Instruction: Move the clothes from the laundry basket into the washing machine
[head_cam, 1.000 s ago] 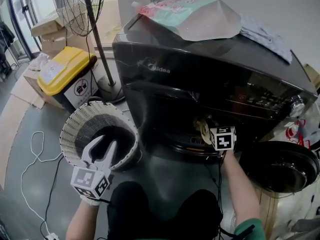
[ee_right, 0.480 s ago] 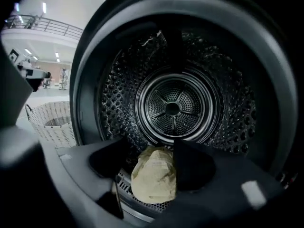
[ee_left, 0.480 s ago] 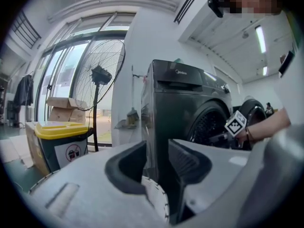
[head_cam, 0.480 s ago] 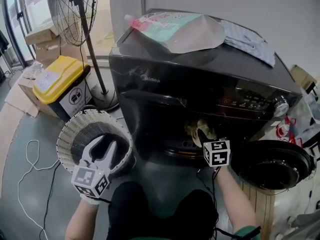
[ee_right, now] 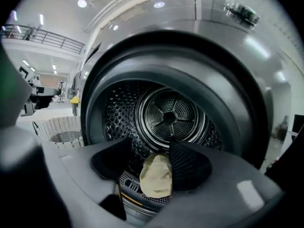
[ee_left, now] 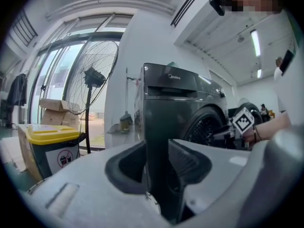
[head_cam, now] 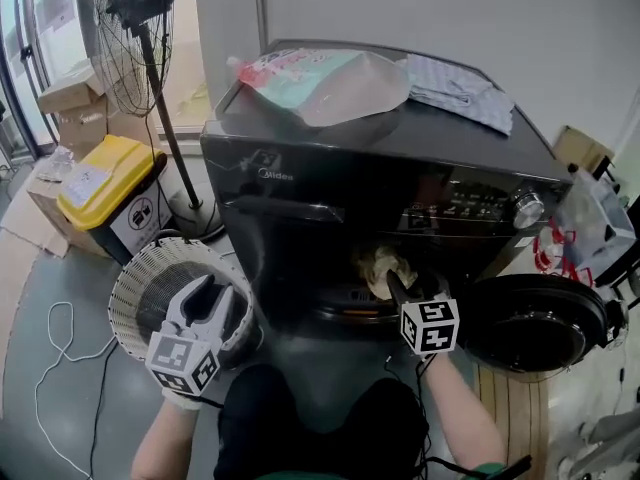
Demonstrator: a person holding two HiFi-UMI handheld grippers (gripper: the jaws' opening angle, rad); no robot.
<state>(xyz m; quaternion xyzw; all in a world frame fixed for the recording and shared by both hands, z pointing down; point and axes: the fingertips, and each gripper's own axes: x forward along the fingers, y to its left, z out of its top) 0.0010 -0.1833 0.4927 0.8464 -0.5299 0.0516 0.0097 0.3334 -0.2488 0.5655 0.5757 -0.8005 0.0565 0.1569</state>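
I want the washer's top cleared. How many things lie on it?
2. A large pink-and-teal bag lies on the left of the washing machine's top; a folded grey cloth at its back right. The bag could hide something smaller.

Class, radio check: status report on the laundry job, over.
Left gripper open, empty. Right gripper jaws just closing, cream cloth between, unclamped. Washing machine door open, nothing blocking.

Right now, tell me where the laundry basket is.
The laundry basket sits on the floor at the lower left of the head view, just left of the washing machine and in front of the yellow-lidded bin.
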